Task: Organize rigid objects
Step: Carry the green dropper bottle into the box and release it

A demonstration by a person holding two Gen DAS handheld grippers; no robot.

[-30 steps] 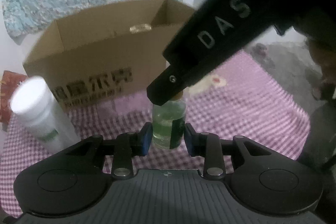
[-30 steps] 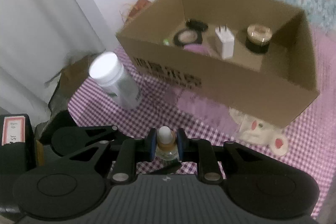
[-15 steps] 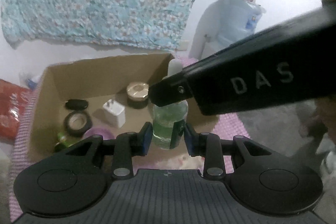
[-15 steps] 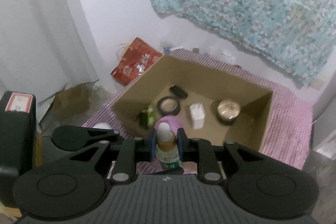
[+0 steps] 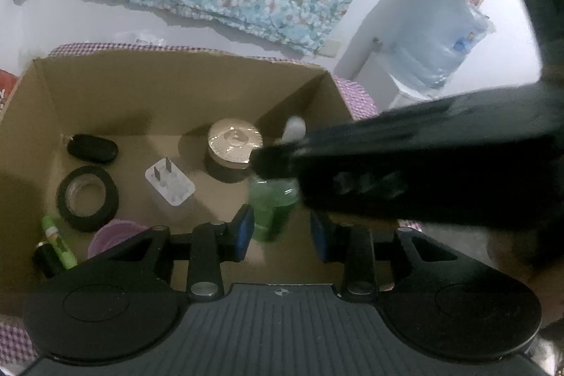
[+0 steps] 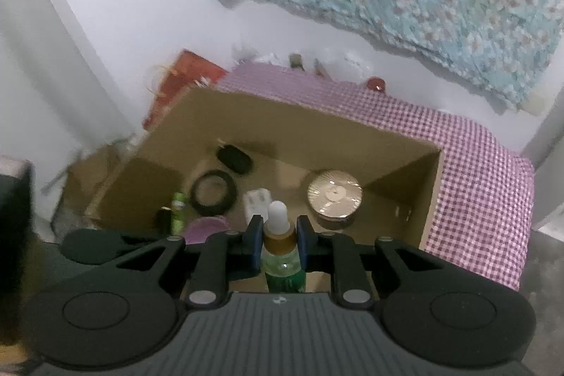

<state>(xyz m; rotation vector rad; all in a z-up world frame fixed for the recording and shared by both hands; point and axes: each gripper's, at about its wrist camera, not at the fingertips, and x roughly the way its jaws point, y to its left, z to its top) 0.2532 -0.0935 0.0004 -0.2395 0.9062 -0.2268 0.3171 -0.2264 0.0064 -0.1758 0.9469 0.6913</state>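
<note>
Change: both hands had carried the green dropper bottle from the checked bench cloth to above the open cardboard box.
Left gripper: jaws were opening; the bottle's green body sat between them, against the left pad and clear of the right.
Right gripper: closed tight on the bottle's neck below the white bulb, bearing it alone.
Box contents: tape roll, white plug, gold-lidded jar, black case.
Meaning: bottle hung over the box floor; judged next step, lowering and release.
</note>
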